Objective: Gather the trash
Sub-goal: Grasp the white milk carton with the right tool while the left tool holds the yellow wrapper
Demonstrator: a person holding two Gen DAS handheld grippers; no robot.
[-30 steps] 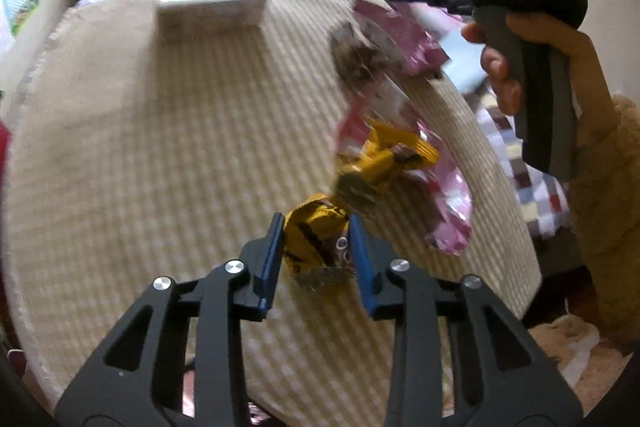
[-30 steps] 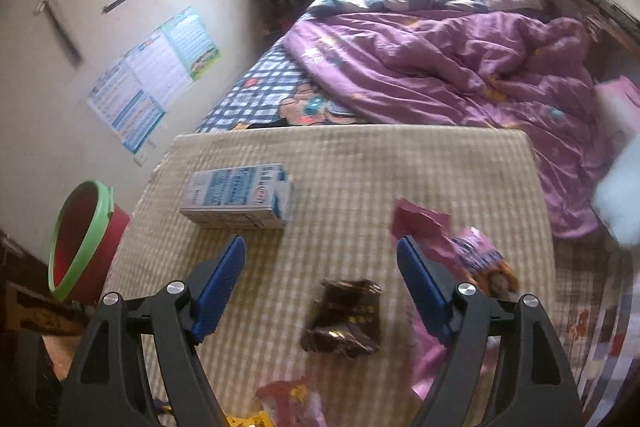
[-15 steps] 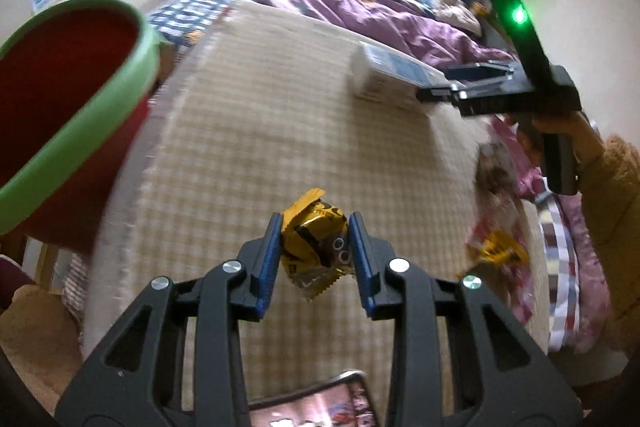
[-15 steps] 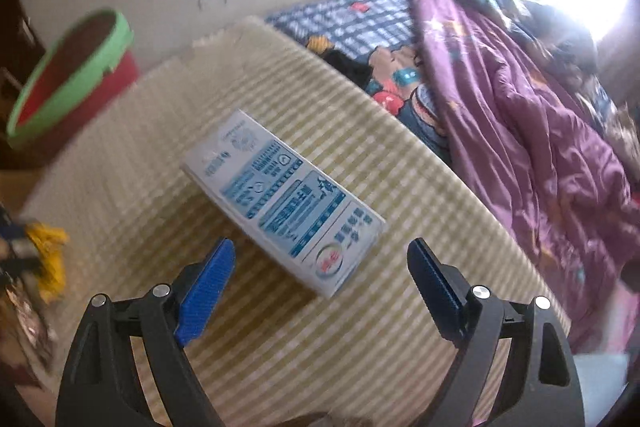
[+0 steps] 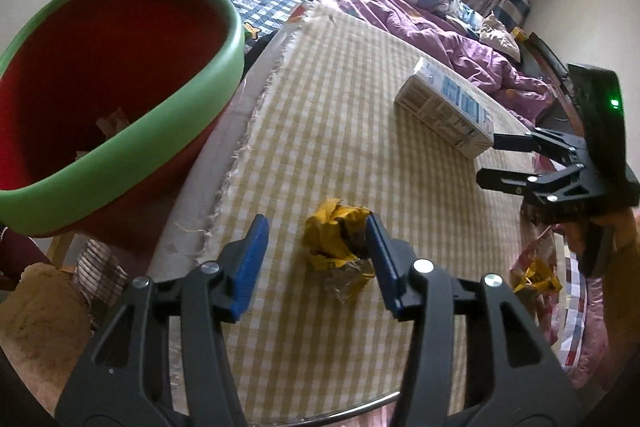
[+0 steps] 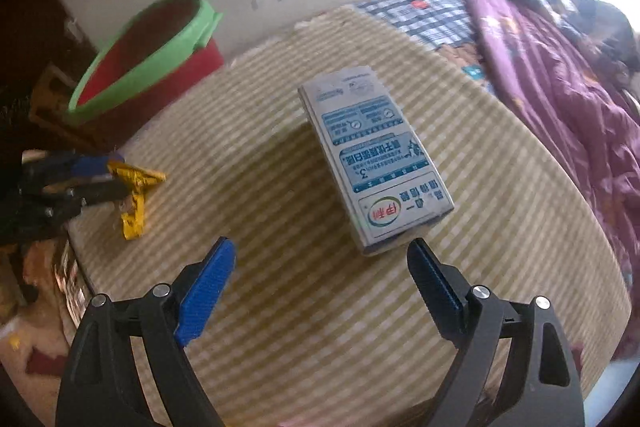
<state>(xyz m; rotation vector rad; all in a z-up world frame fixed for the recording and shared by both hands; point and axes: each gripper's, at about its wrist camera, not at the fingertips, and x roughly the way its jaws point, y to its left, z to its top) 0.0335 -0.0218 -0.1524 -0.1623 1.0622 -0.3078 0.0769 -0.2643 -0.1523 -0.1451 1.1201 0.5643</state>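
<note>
Our left gripper (image 5: 316, 259) is opening its jaws, the crumpled yellow wrapper (image 5: 338, 239) between them touching only the right pad. Our right gripper (image 6: 320, 279) stands wide apart just below the milk carton (image 6: 376, 155) at frame centre. At upper left the red bin (image 5: 100, 107) holds some scraps.

"3" on milk carton (image 6: 376, 163)

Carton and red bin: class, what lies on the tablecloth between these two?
Nothing: in the right wrist view the checked tablecloth is bare from the carton across to its edge by the bin.
</note>
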